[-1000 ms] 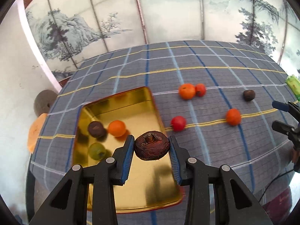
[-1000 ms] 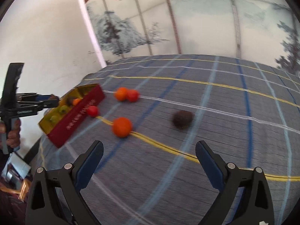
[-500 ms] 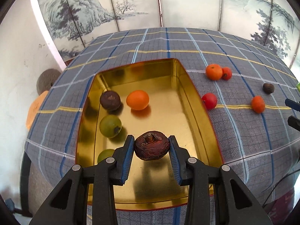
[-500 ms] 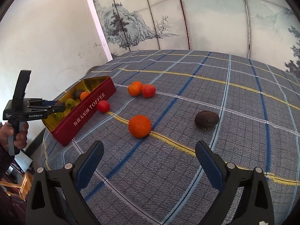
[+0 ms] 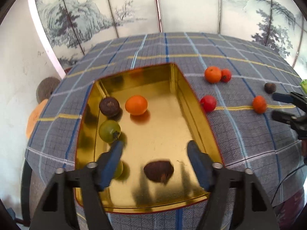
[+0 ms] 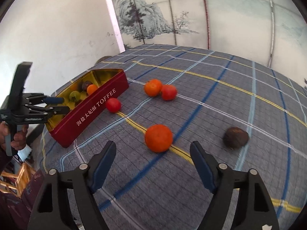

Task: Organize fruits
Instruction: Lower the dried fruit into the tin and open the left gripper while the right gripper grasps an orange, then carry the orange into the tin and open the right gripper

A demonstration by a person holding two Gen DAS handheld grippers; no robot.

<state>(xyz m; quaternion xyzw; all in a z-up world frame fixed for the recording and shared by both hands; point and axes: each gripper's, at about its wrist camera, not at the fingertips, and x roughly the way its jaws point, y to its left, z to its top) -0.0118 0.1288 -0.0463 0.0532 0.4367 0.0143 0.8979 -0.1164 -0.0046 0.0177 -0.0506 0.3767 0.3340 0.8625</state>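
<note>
Since the earlier frames, the left gripper (image 5: 154, 153) has just been opening its fingers, and the wrinkled brown fruit (image 5: 158, 171) that it held is now free below them, over or on the gold floor of the toffee tin (image 5: 193, 103); the pictures cannot tell if it already rests. The right gripper (image 6: 153, 154) came nearer to the orange mandarin (image 6: 158, 138), and its fingers have just been closing a little, though nothing is between them and they stand open.

The bench (image 6: 220, 99), under a checked cloth, carries the tin at its left edge. Inside lie another brown fruit (image 5: 109, 106), an orange one (image 5: 136, 105) and a green one (image 5: 109, 133); a second green fruit (image 5: 119, 169) shows partly behind the left finger. Outside wait a mandarin (image 6: 153, 87) touching a red fruit (image 6: 168, 92), a red fruit (image 6: 113, 105) just beside the tin wall, and a dark brown fruit (image 6: 235, 138) to the right.

To do this release well, the left gripper should probably rise straight up with the fingers wide, so that no pad pushes the dropped fruit or the green one. The right gripper should likely come down with one finger on each side of the near mandarin and close gently at its widest part, because a round fruit can roll on the cloth.
</note>
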